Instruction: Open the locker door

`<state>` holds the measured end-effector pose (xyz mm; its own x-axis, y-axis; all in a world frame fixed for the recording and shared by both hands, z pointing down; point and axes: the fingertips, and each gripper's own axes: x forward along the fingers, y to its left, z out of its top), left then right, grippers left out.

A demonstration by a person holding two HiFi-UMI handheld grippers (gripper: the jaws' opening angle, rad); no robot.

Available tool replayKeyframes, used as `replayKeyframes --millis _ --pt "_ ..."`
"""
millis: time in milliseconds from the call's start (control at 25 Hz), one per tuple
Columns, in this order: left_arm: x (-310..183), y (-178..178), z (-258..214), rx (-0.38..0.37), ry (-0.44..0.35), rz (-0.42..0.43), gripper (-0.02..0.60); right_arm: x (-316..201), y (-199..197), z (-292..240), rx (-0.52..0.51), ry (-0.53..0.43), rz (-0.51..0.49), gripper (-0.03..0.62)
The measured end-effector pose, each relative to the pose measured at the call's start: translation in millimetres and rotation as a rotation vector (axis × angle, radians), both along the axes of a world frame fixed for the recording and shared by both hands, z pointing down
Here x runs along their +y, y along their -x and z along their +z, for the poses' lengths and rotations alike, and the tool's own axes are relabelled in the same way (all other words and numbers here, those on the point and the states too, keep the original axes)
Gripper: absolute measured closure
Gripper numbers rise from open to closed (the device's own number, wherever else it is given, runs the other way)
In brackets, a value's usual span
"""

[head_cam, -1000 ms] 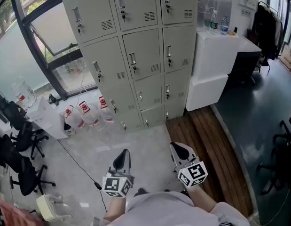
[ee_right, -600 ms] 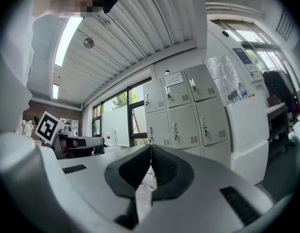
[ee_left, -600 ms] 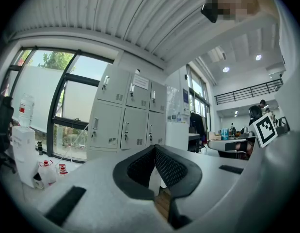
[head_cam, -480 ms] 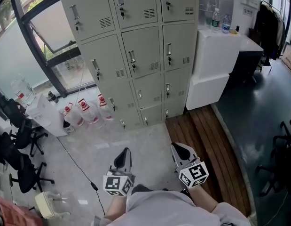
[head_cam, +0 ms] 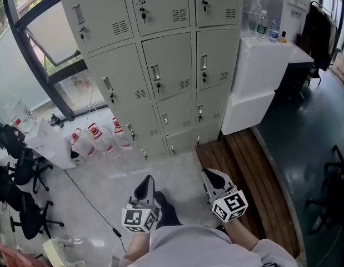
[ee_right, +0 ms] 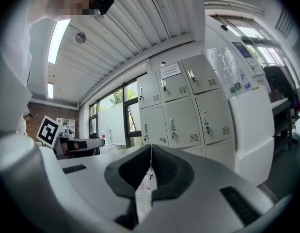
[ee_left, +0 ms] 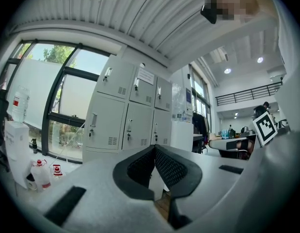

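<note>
A grey bank of lockers (head_cam: 160, 65) stands ahead, all its doors closed, each with a small handle and a key. It also shows in the left gripper view as lockers (ee_left: 125, 115) and in the right gripper view as lockers (ee_right: 183, 110). My left gripper (head_cam: 145, 183) and right gripper (head_cam: 212, 177) hang low near my body, well short of the lockers. Both are shut, tips together, with nothing held.
Water jugs (head_cam: 96, 135) stand on the floor left of the lockers beside a large window (head_cam: 55, 43). A white cabinet (head_cam: 260, 77) with bottles on top stands to the right. Black office chairs (head_cam: 16, 199) line the left. Wooden floor planks (head_cam: 244, 171) run on the right.
The lockers have drawn a little closer and lower in the head view as I step forward. Both grippers hold the same place, still shut.
</note>
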<state>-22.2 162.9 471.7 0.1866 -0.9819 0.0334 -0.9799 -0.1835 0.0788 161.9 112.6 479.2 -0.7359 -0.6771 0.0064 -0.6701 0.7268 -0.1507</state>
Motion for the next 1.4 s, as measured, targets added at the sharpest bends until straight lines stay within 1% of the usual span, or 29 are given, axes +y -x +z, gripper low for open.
replayKeyframes --millis 120,240,440,600,720,880,1040,1240,1280,1320,1360,1400 --pt "-51 30 5 -0.004 -0.013 0.03 0.58 -47 29 5 -0.014 0.005 0.024 0.58" --pt "-109 68 9 -0.027 -0.012 0.054 0.58 -101 69 1 -0.032 0.01 0.046 0.58" --pt "-200 140 -12 -0.049 -0.034 0.106 0.578 -189 145 -15 -0.028 -0.027 0.083 0.58" --pt "-255 175 -21 -0.06 -0.044 0.134 0.578 -238 186 -25 -0.042 -0.033 0.107 0.58" --pt "-280 186 -25 -0.041 -0.052 0.131 0.578 -263 201 -25 -0.02 -0.037 0.102 0.58" --pt "-305 196 -23 -0.033 -0.041 0.109 0.578 -297 210 -24 -0.03 -0.021 0.093 0.58" --pt "-320 201 -24 -0.014 -0.031 0.071 0.579 -323 215 -26 -0.004 -0.023 0.068 0.58" --pt "-336 209 -23 -0.006 -0.026 0.028 0.58 -347 222 -32 0.013 -0.052 0.06 0.572" --pt "-338 210 -22 -0.003 -0.025 0.022 0.578 -350 224 -31 0.015 -0.049 0.052 0.529" --pt "-340 211 -22 0.0 -0.024 0.017 0.578 -353 226 -30 0.018 -0.045 0.044 0.434" --pt "-343 211 -21 0.001 -0.022 0.014 0.579 -357 229 -30 0.021 -0.041 0.036 0.407" --pt "-346 212 -21 0.001 -0.021 0.012 0.578 -361 231 -29 0.024 -0.039 0.029 0.408"
